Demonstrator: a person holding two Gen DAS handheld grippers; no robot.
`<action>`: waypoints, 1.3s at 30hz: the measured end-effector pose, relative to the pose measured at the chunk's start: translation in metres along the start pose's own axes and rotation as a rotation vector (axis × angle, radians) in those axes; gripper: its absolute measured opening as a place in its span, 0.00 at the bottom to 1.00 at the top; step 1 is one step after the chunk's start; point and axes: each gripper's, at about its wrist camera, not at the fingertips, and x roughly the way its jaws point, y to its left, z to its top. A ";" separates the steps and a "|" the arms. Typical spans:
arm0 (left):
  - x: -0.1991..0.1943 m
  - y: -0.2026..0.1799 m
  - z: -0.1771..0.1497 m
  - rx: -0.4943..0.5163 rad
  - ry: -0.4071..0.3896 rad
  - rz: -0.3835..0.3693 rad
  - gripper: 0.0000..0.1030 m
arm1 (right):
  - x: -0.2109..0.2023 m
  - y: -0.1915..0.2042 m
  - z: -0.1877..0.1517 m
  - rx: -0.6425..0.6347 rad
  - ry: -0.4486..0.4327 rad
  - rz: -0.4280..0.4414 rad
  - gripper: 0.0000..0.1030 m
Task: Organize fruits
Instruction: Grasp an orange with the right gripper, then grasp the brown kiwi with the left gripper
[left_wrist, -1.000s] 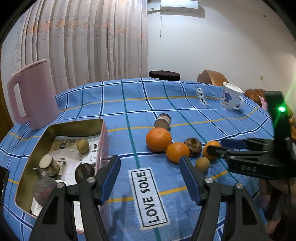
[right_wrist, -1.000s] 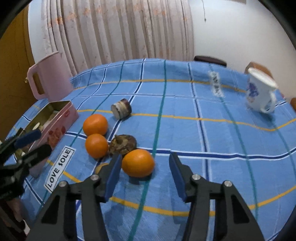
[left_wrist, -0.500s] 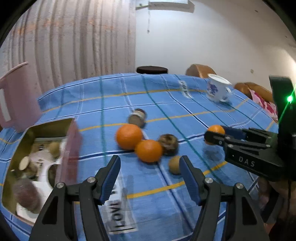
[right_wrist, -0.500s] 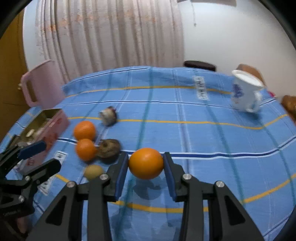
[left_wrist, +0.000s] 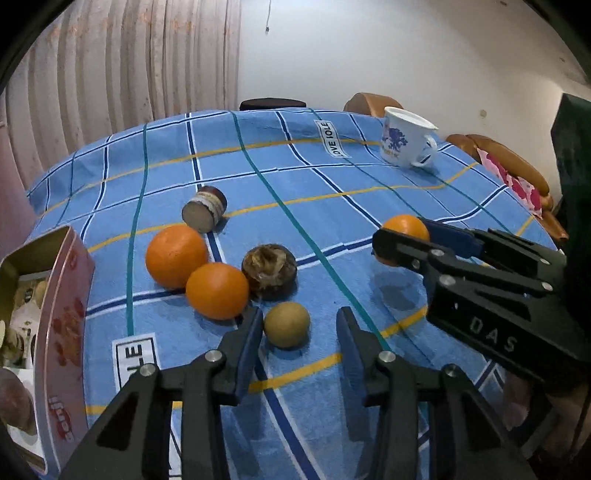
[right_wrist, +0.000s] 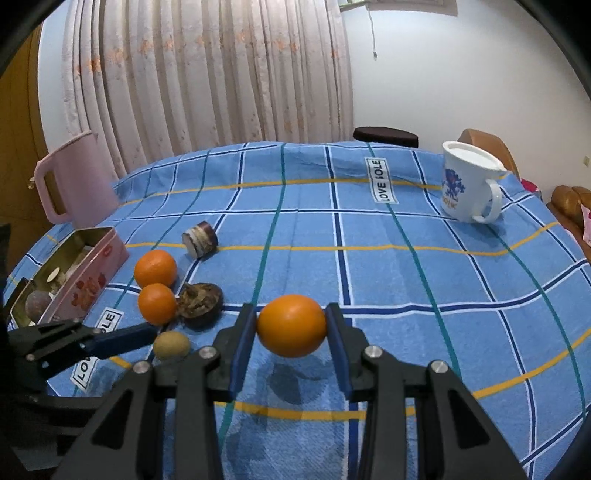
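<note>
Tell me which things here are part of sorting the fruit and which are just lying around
Part of the job: held orange, two loose oranges, small tan fruit, dark brown fruit, pink tin.
Lying about: white mug, pink pitcher, small jar on its side.

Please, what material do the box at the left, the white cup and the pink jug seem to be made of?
The box looks like thin painted metal: shiny gold inner walls, pink printed outside. The white cup seems glazed ceramic or enamel: glossy, with a blue print; I cannot tell which. The pink jug appears to be matte plastic: even colour, moulded handle.
</note>
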 end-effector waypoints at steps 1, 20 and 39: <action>0.001 0.000 0.001 -0.001 0.000 0.002 0.25 | 0.000 0.000 0.000 -0.002 0.001 0.001 0.40; -0.028 0.009 -0.003 -0.048 -0.155 0.055 0.25 | -0.018 0.009 -0.002 -0.042 -0.087 0.046 0.40; -0.044 0.007 -0.008 -0.034 -0.245 0.106 0.26 | -0.033 0.013 -0.005 -0.063 -0.164 0.070 0.40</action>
